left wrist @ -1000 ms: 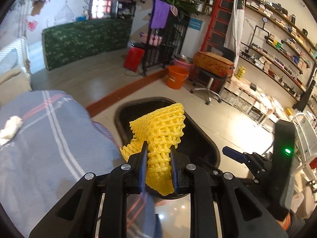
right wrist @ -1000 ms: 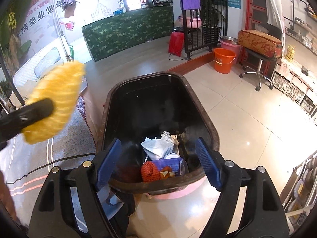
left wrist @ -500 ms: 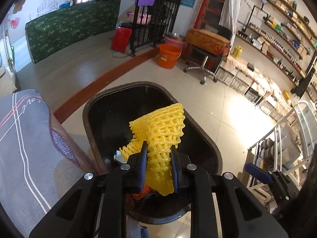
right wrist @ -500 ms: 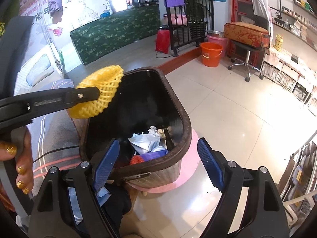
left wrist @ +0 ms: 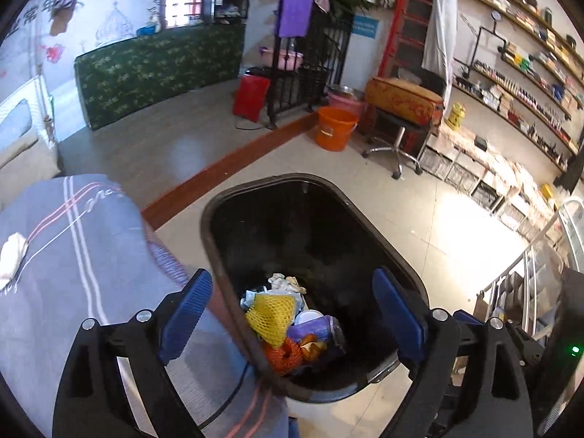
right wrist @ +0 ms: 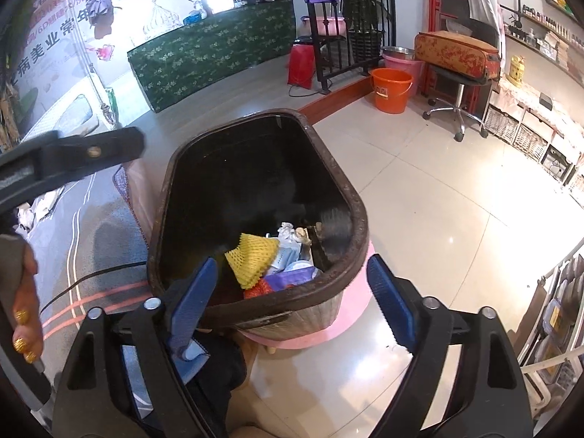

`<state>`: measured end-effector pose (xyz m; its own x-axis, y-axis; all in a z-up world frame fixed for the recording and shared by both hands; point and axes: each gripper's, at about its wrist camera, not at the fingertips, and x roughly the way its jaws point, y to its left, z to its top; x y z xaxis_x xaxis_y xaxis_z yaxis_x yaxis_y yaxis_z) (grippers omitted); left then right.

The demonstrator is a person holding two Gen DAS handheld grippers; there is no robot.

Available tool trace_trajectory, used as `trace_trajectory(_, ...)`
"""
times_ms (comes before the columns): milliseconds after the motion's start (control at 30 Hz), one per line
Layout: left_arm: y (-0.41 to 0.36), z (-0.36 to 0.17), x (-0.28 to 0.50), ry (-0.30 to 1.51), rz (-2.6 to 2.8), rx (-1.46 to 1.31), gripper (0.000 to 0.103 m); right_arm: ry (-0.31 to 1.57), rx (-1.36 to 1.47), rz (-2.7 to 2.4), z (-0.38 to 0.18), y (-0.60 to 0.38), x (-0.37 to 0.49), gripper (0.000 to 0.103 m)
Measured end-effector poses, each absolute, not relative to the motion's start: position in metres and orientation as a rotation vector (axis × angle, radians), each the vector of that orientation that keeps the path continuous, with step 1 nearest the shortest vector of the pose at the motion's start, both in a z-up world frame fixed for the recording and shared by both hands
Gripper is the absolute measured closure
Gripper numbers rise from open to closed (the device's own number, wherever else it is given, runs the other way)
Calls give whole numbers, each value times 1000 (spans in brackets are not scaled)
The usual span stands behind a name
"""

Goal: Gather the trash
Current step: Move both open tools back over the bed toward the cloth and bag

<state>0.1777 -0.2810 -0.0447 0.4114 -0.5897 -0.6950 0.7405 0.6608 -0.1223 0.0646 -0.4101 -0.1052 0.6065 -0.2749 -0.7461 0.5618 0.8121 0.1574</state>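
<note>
A dark brown trash bin (left wrist: 219,248) (right wrist: 350,197) stands on the floor beside a bed. The yellow foam net (left wrist: 272,315) (right wrist: 252,255) lies inside it on top of other trash: an orange net (left wrist: 283,354), a purple wrapper (left wrist: 314,330) and white paper (right wrist: 288,231). My left gripper (left wrist: 292,314) is open and empty above the bin's near end. My right gripper (right wrist: 292,303) is open and empty over the bin's near rim. A white crumpled tissue (left wrist: 11,255) lies on the bed at the left.
The grey striped bedspread (left wrist: 73,255) borders the bin on the left. A black cable (right wrist: 95,275) runs across it. The bin sits on a pink stand (right wrist: 328,332). An orange bucket (left wrist: 335,127), a stool (left wrist: 398,109) and shelves stand further back on the tiled floor.
My left gripper opened and let go of the yellow foam net, which dropped into the bin onto the other trash. The right gripper stayed open near the bin.
</note>
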Motion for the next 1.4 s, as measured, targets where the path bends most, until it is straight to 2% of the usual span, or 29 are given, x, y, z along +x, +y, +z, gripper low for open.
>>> trace_trajectory(333, -246, -29, 174, 726, -788, 161, 9, 777, 353, -460, -96, -391, 76, 15)
trace_trajectory(767, -170, -25, 179, 721, -656, 88, 7, 797, 278, -355, -84, -342, 112, 14)
trace_trajectory(1400, 27, -38, 195, 742, -218, -27, 7, 745, 113, 1, -49, -194, 198, 12)
